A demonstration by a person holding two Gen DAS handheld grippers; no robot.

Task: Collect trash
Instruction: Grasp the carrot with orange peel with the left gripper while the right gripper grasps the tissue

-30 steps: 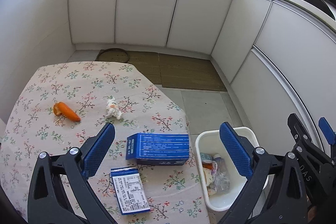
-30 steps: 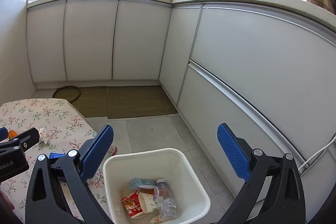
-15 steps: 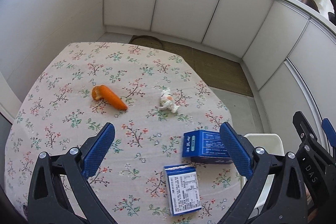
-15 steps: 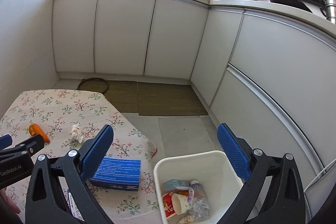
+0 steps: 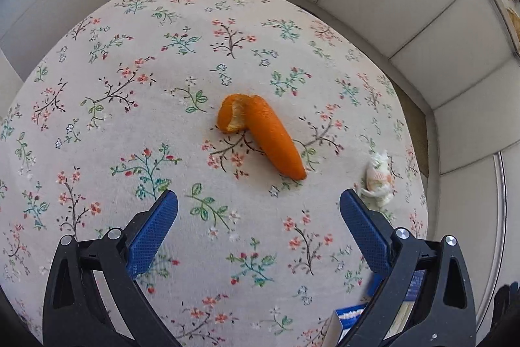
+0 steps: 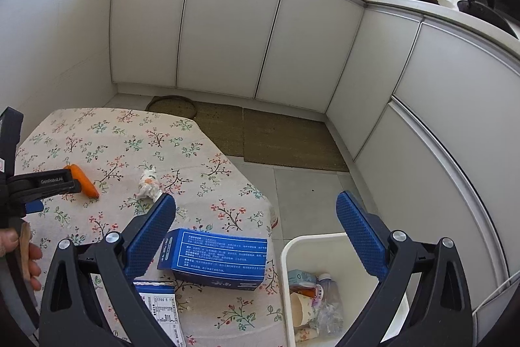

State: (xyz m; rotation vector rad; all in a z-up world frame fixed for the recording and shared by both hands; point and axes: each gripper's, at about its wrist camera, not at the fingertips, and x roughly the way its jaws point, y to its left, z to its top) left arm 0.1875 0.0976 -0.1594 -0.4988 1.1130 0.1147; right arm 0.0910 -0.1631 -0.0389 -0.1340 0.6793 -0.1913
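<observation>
Orange peel: a curled strip lying on the floral tablecloth, pale inner side showing at its upper-left end; in the left wrist view it sits ahead of the left gripper, between the lines of the two fingers and touching neither.
Same peel, right wrist view: its upper end is hidden behind the black frame of the left gripper.
Left gripper: jaws spread wide with nothing between the blue pads, held above the cloth short of the peel.
Crumpled tissue: white with faint orange marks, on the cloth just beside the left gripper's right finger, right of the peel and apart from it.
Blue box: lying on the table near its right edge; only a corner shows in the left wrist view, behind the gripper frame.
Second carton: flat, printed white panel up, partly covered by the right gripper's left finger.
Right gripper: jaws wide apart and empty, hovering over the table edge and bin.
White bin: on the floor beside the table, holding a paper cup, a bottle and wrappers; its far right side is hidden by the finger.
Hand: at the left margin, cut off by the frame, gripping the left gripper's handle.
</observation>
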